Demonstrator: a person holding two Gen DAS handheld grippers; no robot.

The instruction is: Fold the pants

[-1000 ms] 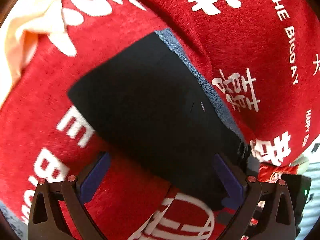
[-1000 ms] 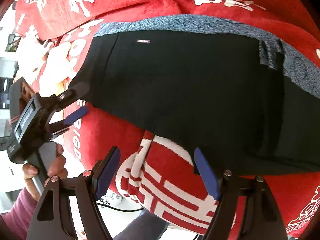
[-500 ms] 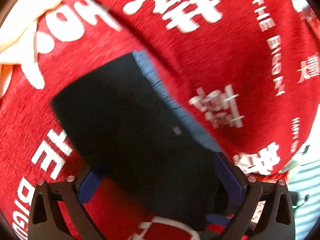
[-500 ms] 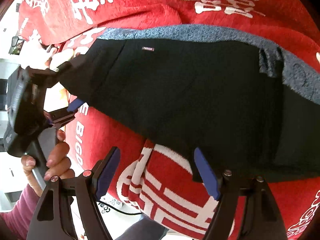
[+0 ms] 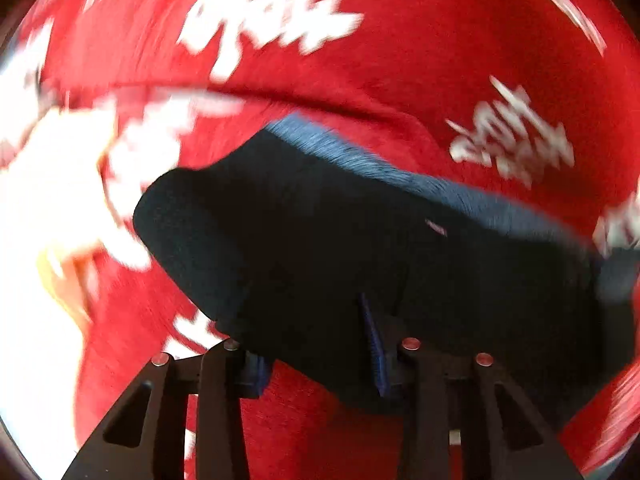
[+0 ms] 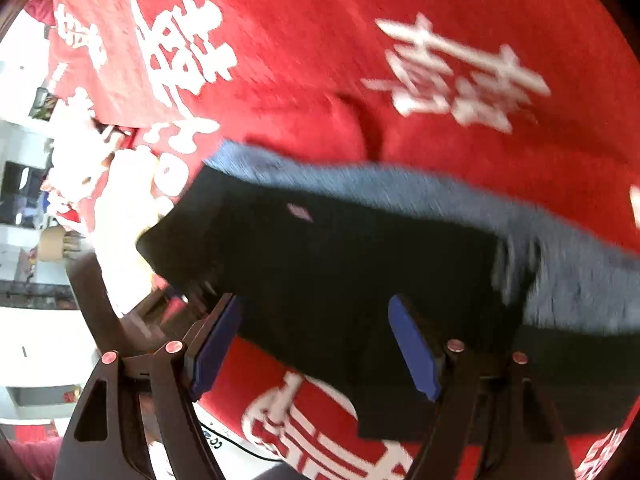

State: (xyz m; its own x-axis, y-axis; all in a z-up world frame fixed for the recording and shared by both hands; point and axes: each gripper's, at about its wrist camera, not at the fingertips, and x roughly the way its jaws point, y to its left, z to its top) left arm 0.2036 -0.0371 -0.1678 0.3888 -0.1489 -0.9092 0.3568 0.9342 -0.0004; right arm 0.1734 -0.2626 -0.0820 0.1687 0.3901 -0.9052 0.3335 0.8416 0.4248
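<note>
The left hand-held gripper (image 5: 320,364) has its jaws closed on the near edge of the black pants (image 5: 360,248), cloth pinched between the blue pads. The right hand-held gripper (image 6: 316,344) stands wide open over the same near edge, gripping nothing. The pants lie on a red cloth (image 6: 320,40) with white characters, too blurred to read. The small label (image 6: 300,212) is also illegible.

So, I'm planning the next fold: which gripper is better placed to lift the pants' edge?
Left. The left gripper has its jaws closed on the black pants; the right gripper stands open, cloth between its pads.
</note>
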